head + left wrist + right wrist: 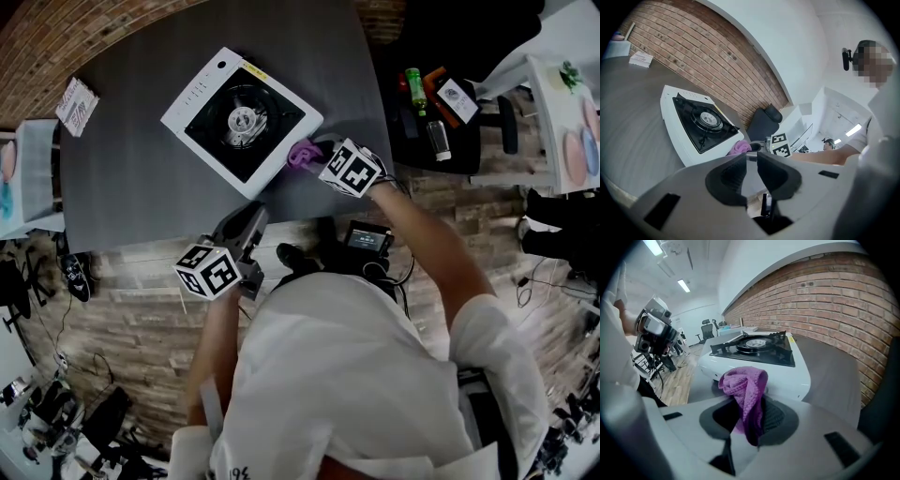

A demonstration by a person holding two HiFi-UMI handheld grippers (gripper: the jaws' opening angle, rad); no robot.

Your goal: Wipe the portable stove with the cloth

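- Right gripper: jaws pinched on the bunched purple cloth, just off the stove's near corner.
- Left gripper: jaws slightly apart, empty, well back from the stove.
- Advice: press the cloth flat on the stove's rim and keep it from snagging on the burner.

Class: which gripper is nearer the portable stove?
Right. The right gripper, shut on the purple cloth, sits at the stove's near corner; the left gripper hangs back near the table's front edge.

The left hand-held gripper, jaws slightly apart, faces stove and cloth.
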